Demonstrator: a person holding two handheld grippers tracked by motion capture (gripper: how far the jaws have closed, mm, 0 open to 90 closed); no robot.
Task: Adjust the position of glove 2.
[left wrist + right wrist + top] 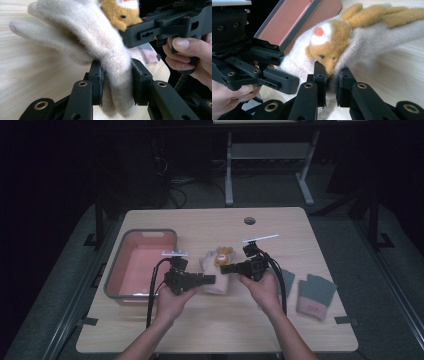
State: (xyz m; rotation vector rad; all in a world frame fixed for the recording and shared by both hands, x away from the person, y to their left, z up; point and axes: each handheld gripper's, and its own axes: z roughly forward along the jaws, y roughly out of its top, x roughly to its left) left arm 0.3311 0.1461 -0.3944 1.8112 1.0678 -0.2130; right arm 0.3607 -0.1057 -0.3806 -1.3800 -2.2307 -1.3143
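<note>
We hold the cream glove [216, 270], just right of the pink bin [116, 285]: our left gripper [117, 82] pinches its fuzzy body, our right gripper [331, 81] nips the edge by its bear patch [329, 42]. It looks light, limp and stretchy, so we'd grip thick folds.

Both grippers matte black plastic: left gripper [211, 279], right gripper [224, 268]. Linkage arms carry brass-ringed pivot holes [82, 83] and small black screws. Each has a pale plate on top [175, 253]. Black cable [151, 292] trails toward 6 o'clock. Forearms bare, no sleeves.
</note>
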